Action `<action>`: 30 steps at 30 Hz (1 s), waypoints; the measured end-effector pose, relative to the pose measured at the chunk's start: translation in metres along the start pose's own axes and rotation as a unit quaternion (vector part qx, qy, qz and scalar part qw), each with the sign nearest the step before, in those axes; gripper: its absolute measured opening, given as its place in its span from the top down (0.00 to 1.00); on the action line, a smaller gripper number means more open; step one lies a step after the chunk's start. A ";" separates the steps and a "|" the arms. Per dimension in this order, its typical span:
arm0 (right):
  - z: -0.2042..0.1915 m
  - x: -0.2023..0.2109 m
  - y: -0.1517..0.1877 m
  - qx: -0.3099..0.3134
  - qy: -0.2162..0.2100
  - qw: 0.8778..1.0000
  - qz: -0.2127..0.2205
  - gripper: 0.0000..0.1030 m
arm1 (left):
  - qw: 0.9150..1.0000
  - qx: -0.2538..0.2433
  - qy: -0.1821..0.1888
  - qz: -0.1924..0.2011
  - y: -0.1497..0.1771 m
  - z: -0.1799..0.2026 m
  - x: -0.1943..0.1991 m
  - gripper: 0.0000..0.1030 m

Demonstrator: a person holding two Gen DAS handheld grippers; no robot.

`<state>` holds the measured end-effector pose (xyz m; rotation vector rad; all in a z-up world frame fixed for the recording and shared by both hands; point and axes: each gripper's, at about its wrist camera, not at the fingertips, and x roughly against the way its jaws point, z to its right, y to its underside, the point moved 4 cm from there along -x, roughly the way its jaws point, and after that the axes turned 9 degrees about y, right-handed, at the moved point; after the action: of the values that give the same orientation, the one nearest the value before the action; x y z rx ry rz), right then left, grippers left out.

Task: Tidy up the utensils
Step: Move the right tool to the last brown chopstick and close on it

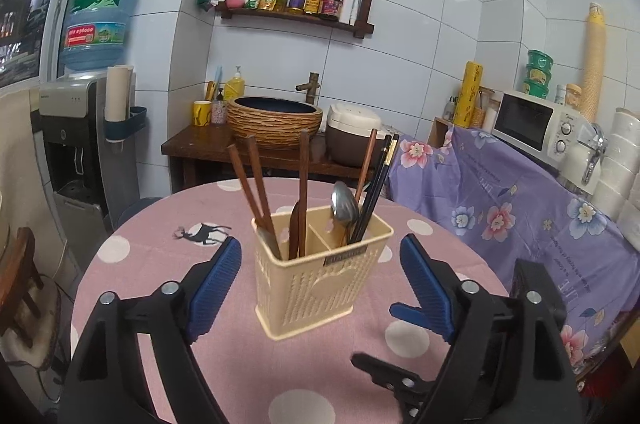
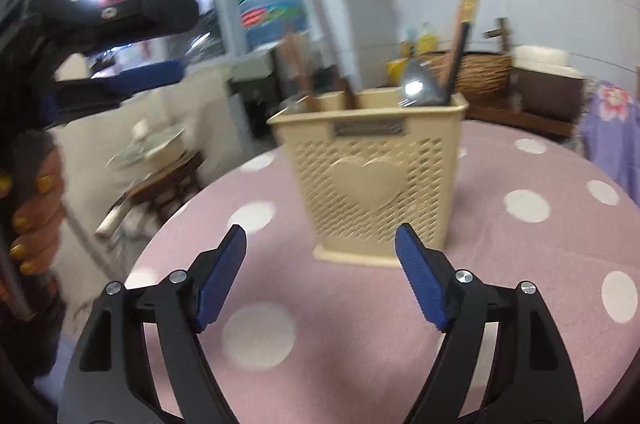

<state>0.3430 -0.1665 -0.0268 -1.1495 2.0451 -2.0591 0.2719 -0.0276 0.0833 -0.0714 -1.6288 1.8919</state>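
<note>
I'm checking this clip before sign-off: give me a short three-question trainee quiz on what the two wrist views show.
1. True or false: the left gripper is clamped on the cream utensil holder.
2. What metal utensil stands beside the black chopsticks? A fork, B spoon, C whisk.
3. What does the holder stand on?

Key:
1. False. Both it and the right gripper are open and hold nothing.
2. B, the spoon.
3. The pink polka-dot tablecloth.
</note>
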 end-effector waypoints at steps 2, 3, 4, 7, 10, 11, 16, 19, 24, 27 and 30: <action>-0.014 0.010 0.009 0.027 -0.065 0.996 -0.046 0.25 | 1.000 0.012 0.002 -0.005 0.011 -0.005 0.009 0.19; -0.021 0.016 0.015 0.047 -0.093 0.992 -0.068 0.25 | 1.000 0.019 0.003 -0.008 0.017 -0.007 0.012 0.18; -0.030 0.024 0.021 0.071 -0.116 0.987 -0.083 0.25 | 1.000 0.025 0.002 -0.012 0.023 -0.011 0.016 0.18; -0.060 0.048 0.052 0.165 -0.162 0.963 -0.137 0.25 | 0.999 0.036 -0.006 -0.022 0.041 -0.018 0.027 0.17; -0.089 0.064 0.090 0.257 -0.175 0.933 -0.183 0.31 | 0.998 0.043 -0.016 -0.038 0.060 -0.023 0.032 0.15; -0.097 0.069 0.101 0.281 -0.178 0.923 -0.194 0.37 | 0.998 0.046 -0.021 -0.045 0.067 -0.025 0.033 0.15; -0.110 0.072 0.141 0.349 -0.182 0.887 -0.240 0.54 | 0.996 0.069 -0.026 -0.059 0.088 -0.031 0.038 0.15; -0.104 0.070 0.145 0.353 -0.182 0.884 -0.245 0.59 | 0.995 0.073 -0.027 -0.062 0.094 -0.031 0.043 0.15; -0.087 0.061 0.137 0.312 -0.181 0.899 -0.248 0.74 | 0.995 0.076 -0.037 -0.058 0.098 -0.034 0.050 0.15; -0.073 0.049 0.131 0.273 -0.148 0.918 -0.245 0.75 | 0.995 0.077 -0.042 -0.057 0.101 -0.036 0.053 0.15; -0.046 0.033 0.117 0.223 -0.097 0.940 -0.238 0.75 | 0.994 0.076 -0.055 -0.059 0.107 -0.038 0.053 0.15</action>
<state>0.2412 -0.1601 -0.1079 -1.7755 1.1953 -2.3048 0.2003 0.0277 -0.0037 0.1929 -1.5192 1.9508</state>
